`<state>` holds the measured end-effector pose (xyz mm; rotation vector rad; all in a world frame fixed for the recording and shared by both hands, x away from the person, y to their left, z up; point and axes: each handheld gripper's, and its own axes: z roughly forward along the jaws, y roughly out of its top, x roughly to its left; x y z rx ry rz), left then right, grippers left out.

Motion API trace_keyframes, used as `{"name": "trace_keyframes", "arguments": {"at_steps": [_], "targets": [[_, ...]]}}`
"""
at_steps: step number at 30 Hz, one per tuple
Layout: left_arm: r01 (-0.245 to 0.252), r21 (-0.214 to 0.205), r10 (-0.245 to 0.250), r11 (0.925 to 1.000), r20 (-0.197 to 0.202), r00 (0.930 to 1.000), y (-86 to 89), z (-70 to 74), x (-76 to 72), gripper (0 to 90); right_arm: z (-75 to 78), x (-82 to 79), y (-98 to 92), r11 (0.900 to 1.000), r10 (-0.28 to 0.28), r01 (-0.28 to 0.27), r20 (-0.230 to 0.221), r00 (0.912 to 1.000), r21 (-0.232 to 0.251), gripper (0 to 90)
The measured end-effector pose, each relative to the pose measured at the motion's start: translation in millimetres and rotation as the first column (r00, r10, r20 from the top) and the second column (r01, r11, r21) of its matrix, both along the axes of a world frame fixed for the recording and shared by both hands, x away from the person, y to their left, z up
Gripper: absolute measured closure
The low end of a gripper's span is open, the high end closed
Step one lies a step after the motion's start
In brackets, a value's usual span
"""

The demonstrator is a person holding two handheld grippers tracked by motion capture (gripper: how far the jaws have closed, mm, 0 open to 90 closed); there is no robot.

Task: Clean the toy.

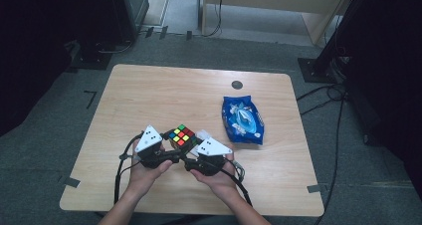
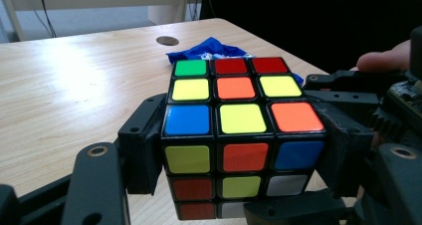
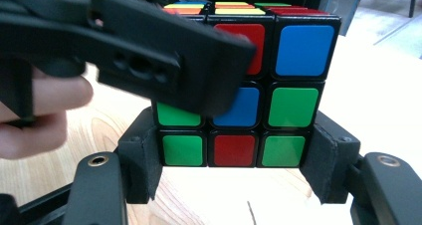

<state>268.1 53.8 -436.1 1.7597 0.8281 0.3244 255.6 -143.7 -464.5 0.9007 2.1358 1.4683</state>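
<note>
Nearby, to the right of the puzzle cube [image 1: 181, 135], a blue packet [image 1: 243, 119] lies flat on the wooden surface [image 1: 149, 95], well apart from both hands; a small dark round cap [image 1: 237, 84] sits in the surface beyond it. Nothing else stands close to the cube, which is at the near middle of the surface, held between the two grippers. The left gripper [image 2: 239, 160] clamps the cube's upper layers, its pads pressed on two opposite sides. The right gripper [image 3: 234, 160] grips the bottom layer from the other side, pads tight on both ends. In the right gripper view the left gripper's black jaw crosses in front and covers part of the cube's near face, and a blurred hand [image 3: 35, 115] is cut off at the left edge. In the high view the grey plates hide the jaws.
</note>
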Motion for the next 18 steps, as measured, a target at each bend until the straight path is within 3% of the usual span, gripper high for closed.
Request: {"name": "trace_keyframes", "arguments": {"at_steps": [5,12,18], "targets": [[0.005,-0.005,-0.005,1.0,-0.003,1.0,0.9,0.7,-0.8,33.6,2.0,-4.5,3.2,0.9989,-0.024,0.025,0.043,0.9988,-0.038,34.9],[-0.006,0.004,0.006,1.0,0.008,0.9999,-0.6,0.8,-2.5,33.9,0.3,-4.2,2.8,0.9994,-0.021,0.022,0.054,0.9983,-0.028,34.7],[-0.003,-0.026,0.002,0.9997,-0.018,0.9998,0.0,-0.7,-1.3,34.0,0.3,-4.7,2.6,0.9994,-0.026,0.028,0.067,0.9974,-0.022,34.6]]}}
